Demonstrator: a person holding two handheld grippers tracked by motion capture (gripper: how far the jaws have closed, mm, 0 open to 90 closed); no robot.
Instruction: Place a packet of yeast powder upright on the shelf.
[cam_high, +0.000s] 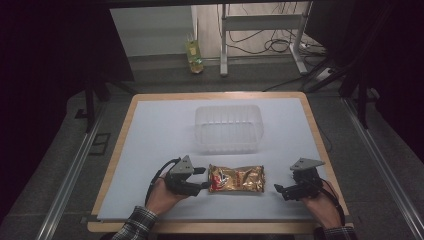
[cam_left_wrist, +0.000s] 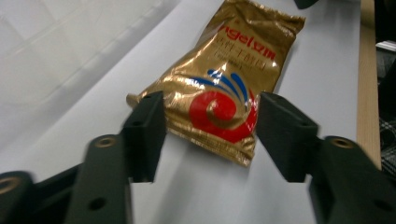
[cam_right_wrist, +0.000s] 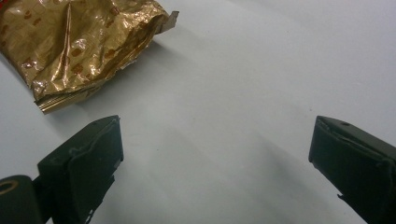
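Gold foil catches the light in the high view: a crinkled snack packet with a red swirl lies flat on the white table sheet, near edge, between the left gripper and the right gripper, with a clear plastic tub farther off. In the left gripper view the jaws stand half open astride the packet's near end, pads not yet pressing. In the right gripper view the jaws gape wide over bare sheet, holding nothing. The slick foil may slide out if pinched at its thin seam.
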